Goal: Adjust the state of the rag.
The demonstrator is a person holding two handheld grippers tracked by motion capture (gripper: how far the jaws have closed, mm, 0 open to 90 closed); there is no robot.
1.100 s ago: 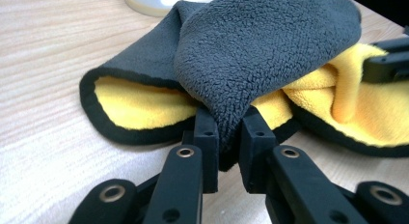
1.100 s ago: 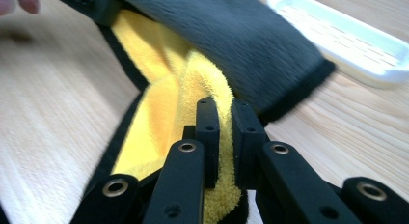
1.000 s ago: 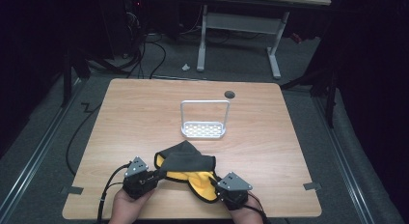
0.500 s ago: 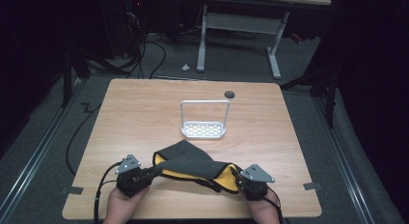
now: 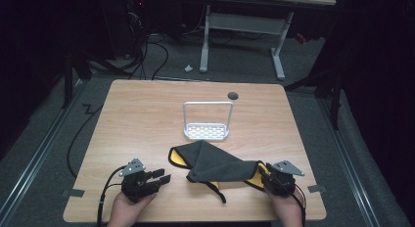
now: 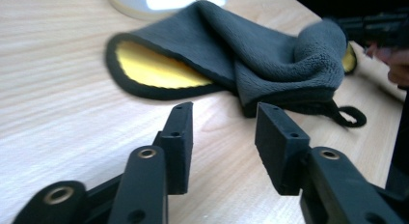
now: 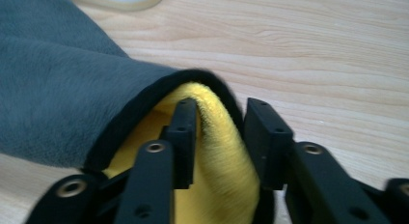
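The grey cloth [image 5: 215, 164] with a yellow inner face lies crumpled on the near half of the wooden table [image 5: 147, 119], stretched from a rounded flap showing yellow at its left end to a bunched corner at its right end, with a thin dark loop trailing off its near edge toward the person. In the left gripper view the cloth [image 6: 251, 64] rests flat on the wood just beyond the jaws, its black-bound edge curling open over the yellow lining, and nothing lies between the two black jaws, which stand apart over bare table. The left gripper [image 5: 159, 177] sits near the table's front left, near the cloth but not touching it; its jaws have just been opening and it is released, empty. The right gripper [image 5: 263, 173] is at the cloth's right end near the front right of the table; its jaws have just been opening too. In the right gripper view the yellow fold of the cloth [image 7: 212, 151] still sits between the jaws, the left jaw lying against the fabric while a sliver of gap shows beside the right jaw, so the pads look slackened rather than clamped on it. Just beyond the cloth, toward the middle of the table, stands a small white rack [image 5: 207, 123] with a perforated base and an upright frame, apart from the cloth. A dark round hole [image 5: 233, 95] sits farther back in the tabletop
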